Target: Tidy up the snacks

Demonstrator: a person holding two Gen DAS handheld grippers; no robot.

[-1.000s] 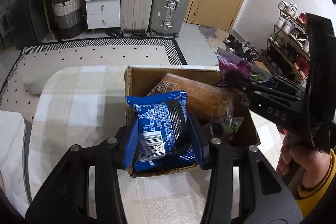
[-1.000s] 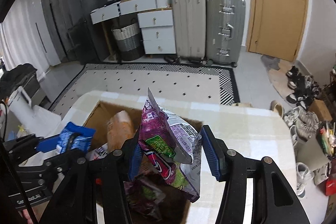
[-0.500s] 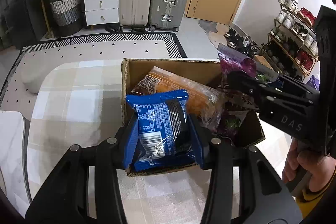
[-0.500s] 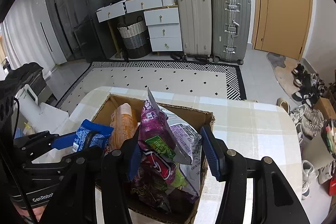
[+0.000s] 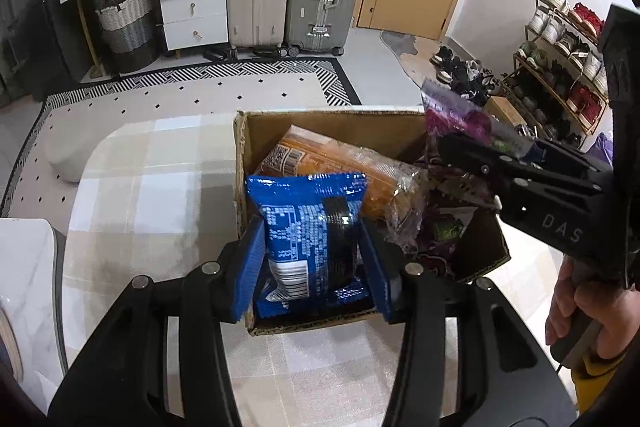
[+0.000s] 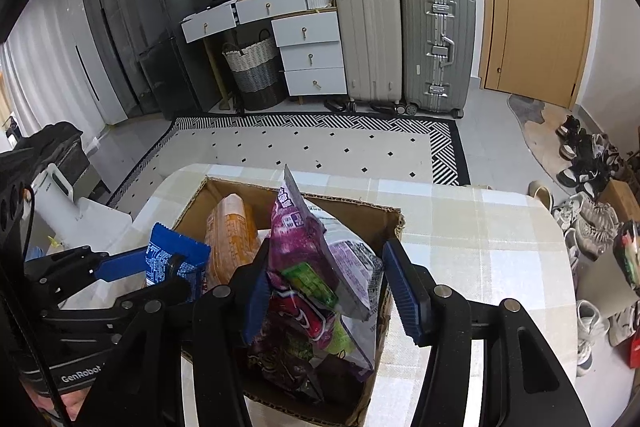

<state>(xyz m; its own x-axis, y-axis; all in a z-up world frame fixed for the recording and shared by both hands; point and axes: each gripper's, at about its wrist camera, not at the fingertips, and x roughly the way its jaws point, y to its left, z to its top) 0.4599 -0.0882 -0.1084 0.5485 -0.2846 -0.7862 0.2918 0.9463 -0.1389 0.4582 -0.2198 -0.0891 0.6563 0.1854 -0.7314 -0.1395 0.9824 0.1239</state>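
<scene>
— Cameras disagree on much?

— Somewhat. Left wrist view shows the left gripper [image 5: 312,247] from behind, its blue pads pressed to both sides of a blue snack packet [image 5: 310,227], white print and a barcode facing the lens. The packet stands upright over the near left corner of the cardboard box [image 5: 240,155]. Further right in that view an orange packet [image 5: 340,171] lies slanted inside the box, and further right again the right gripper [image 5: 460,147] comes in from the side, a purple bag [image 5: 456,119] caught at its tip. A shoe rack [image 5: 560,67] shows only here.

— And the right wrist view?

— At the left edge the left gripper [image 6: 160,267] appears side-on with the blue snack packet [image 6: 176,263] in its tip, above the box's left wall. Next comes the orange packet [image 6: 230,235], standing against the box's far left. Then the right gripper [image 6: 324,291]: its left pad touches the purple bag [image 6: 308,267], while the right pad stands apart from it, so the fingers are fairly wide and I cannot tell whether they grip. The bag is crinkled, purple with a green patch and red lettering, its silver back turned right, lower half down in the cardboard box [image 6: 396,223].

— Where does the box sit?

— On a table with a pale checked cloth [image 6: 480,247]. Two suitcases [image 6: 404,39] stand by the far wall.
</scene>
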